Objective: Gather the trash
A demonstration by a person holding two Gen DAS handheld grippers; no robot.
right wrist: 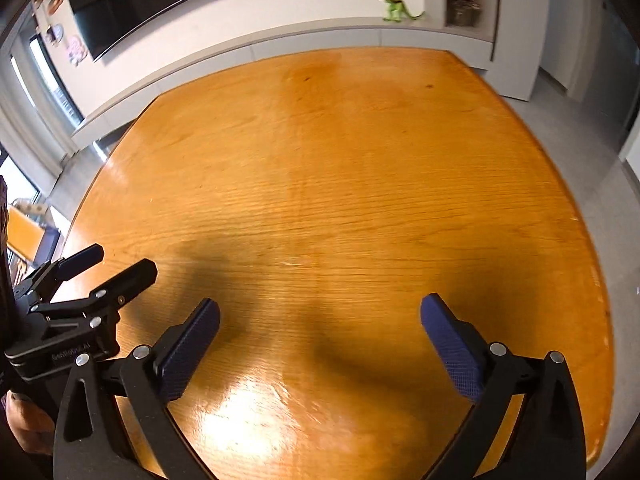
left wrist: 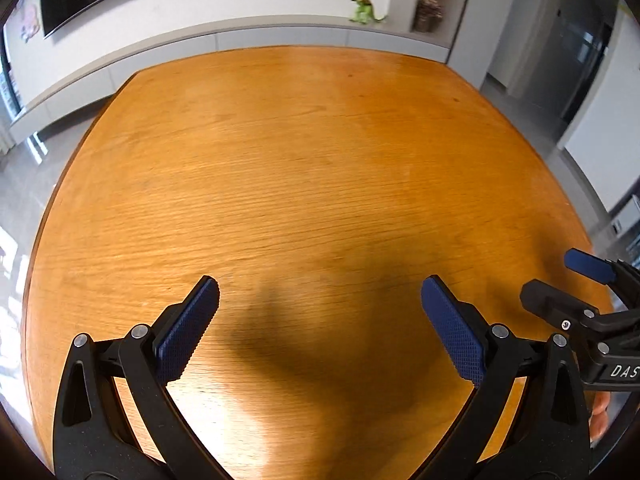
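Two hand-held grippers hang side by side above a wooden table (left wrist: pixel 312 152), both pointing across it toward the far wall.

The left gripper (left wrist: pixel 320 300) has its jaws spread wide, with nothing between them. Its blue ribbed pads (left wrist: pixel 188 328) face each other over bare wood, and its shadow lies on the table just beneath.

The right gripper (right wrist: pixel 320 320) is also spread wide and holds nothing. Its blue pads (right wrist: pixel 452 348) angle outward over a bright patch of glare on the tabletop.

Each gripper shows at the edge of the other's view: the right one at the left camera's right edge, the left one at the right camera's left edge. They are near each other but not touching.

No trash can be seen in either view; the visible tabletop shows only wood grain, shadow and reflected light.

Beyond the table runs a low grey cabinet (left wrist: pixel 280 36). A green toy dinosaur (right wrist: pixel 394 2) stands on it near the right end. A dark television (right wrist: pixel 120 4) hangs on the white wall above. To the dinosaur's right, a shelf niche holds dried flowers (right wrist: pixel 464 0).
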